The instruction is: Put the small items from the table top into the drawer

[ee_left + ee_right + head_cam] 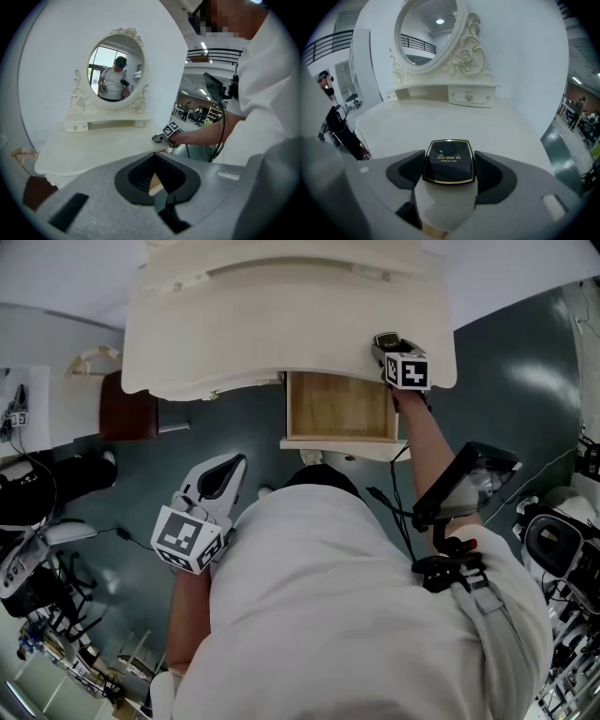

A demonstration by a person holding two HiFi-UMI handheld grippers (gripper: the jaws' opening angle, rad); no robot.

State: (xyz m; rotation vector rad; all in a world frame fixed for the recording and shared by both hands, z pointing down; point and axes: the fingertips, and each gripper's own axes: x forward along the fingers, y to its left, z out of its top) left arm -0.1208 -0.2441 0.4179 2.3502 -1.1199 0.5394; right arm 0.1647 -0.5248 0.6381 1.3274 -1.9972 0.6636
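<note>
The right hand-held gripper reaches over the white dressing-table surface, near its front edge at about 4 o'clock from the surface's middle in the head view. Its jaws are spread wide. A black, gold-rimmed powder case lies flat on the surface between them. One dark pad stands close against each side of the case, and the case rests on the surface rather than hanging in the jaws.

The drawer under the surface is pulled out, and its bare wooden bottom shows. In the head view it lies at about 7 o'clock from the right hand-held gripper, just below the surface's edge.

The left hand-held gripper hangs off the surface over the dark floor, at about 7 o'clock from the drawer and well apart from it. Its jaws are drawn together at the tips with nothing between them. It points toward the dressing table, with a corner of the drawer showing past its pads.

At the back of the surface, at 12 o'clock from the powder case, stands an oval mirror in a carved white frame. Below the mirror is a small knobbed drawer front.
</note>
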